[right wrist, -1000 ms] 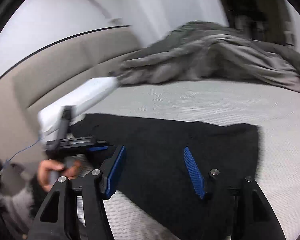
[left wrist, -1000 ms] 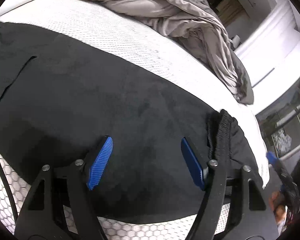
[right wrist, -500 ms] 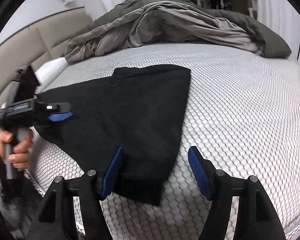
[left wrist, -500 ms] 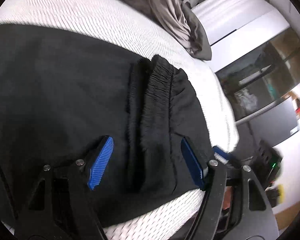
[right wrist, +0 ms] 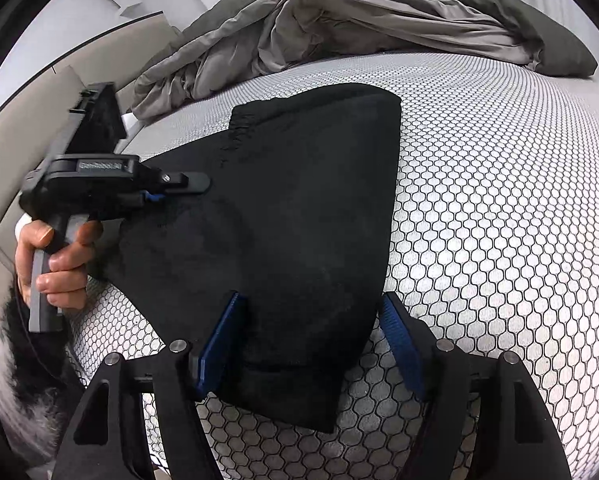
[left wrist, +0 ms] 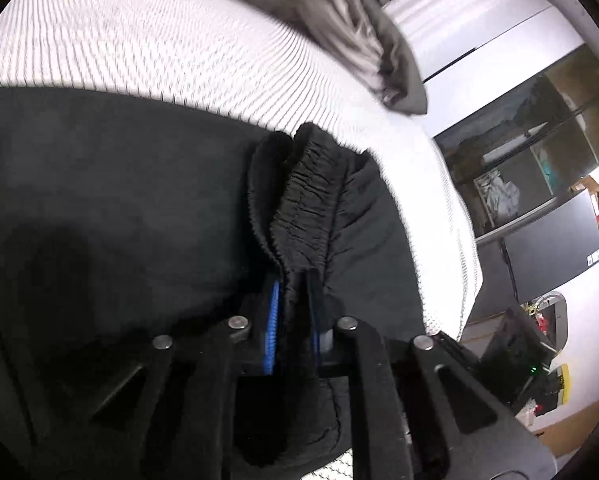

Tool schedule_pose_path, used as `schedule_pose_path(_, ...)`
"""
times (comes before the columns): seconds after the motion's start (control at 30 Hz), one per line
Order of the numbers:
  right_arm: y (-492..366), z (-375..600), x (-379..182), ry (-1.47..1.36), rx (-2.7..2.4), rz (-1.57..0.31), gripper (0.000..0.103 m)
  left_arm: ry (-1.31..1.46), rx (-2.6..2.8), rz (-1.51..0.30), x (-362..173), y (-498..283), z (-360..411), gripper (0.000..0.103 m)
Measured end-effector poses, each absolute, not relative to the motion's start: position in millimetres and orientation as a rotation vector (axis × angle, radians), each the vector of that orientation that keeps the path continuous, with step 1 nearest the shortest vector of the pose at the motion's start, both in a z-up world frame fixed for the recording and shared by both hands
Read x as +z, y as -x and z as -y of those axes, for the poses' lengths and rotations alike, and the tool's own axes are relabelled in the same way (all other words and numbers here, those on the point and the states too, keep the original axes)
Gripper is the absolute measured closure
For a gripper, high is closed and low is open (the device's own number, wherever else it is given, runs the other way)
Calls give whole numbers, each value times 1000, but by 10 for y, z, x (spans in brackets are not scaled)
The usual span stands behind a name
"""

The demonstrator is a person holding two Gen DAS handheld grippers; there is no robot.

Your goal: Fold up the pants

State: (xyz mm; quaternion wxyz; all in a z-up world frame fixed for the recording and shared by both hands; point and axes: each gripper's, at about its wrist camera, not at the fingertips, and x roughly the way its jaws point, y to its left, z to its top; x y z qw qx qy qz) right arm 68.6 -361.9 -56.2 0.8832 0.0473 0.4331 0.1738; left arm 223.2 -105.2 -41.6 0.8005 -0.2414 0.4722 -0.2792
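Note:
Black pants (right wrist: 299,220) lie flat on the white mattress (right wrist: 499,200). In the left wrist view their gathered waistband (left wrist: 307,200) stands up in a ridge that runs into my left gripper (left wrist: 295,304). Its jaws are closing and the blue pads (left wrist: 273,320) press on the waistband. The right wrist view shows that left gripper (right wrist: 171,184) at the pants' left end, held by a hand (right wrist: 55,256). My right gripper (right wrist: 311,340) hangs over the leg end near the mattress's front. Its jaws are opening, and the cloth lies between the blue pads (right wrist: 223,340) without being pinched.
A crumpled grey duvet (right wrist: 339,20) lies at the far side of the mattress. A beige padded headboard (right wrist: 19,140) runs along the left. Something furry, black and white (right wrist: 23,380), is at the lower left. Beyond the bed stand a white wardrobe (left wrist: 479,20), shelves and a dark monitor (left wrist: 551,244).
My left gripper slid along the pants to the waistband and closed on it. My right gripper dropped lower over the leg end, and its jaws spread a little wider.

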Motion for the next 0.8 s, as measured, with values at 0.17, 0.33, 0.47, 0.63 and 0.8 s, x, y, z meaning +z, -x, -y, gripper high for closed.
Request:
schedule_pose_path(0.17,-922,3363,-502,-110,369,-892,30,515,-545,-860,48,-1958,556,97)
schedule_pose_path(0.33,-1182,2881,-469,-98,450,-903,26,540,-401,-783,120,-1669,-293,97)
schedule_pose_path(0.47,-1272,2568,-474,-31,481,-908,24,503,-218,-892,-263,-1728,-755,95)
schedule_pose_path(0.63,-1239,2588,-458,-59,499,-922,24,563,-184,-936,-408,-1686,-1094,85)
schedule_pose_path(0.8,-993,2988,-398,-189,514,-929,25,521,-152,-865,-133,-1474,-980,81)
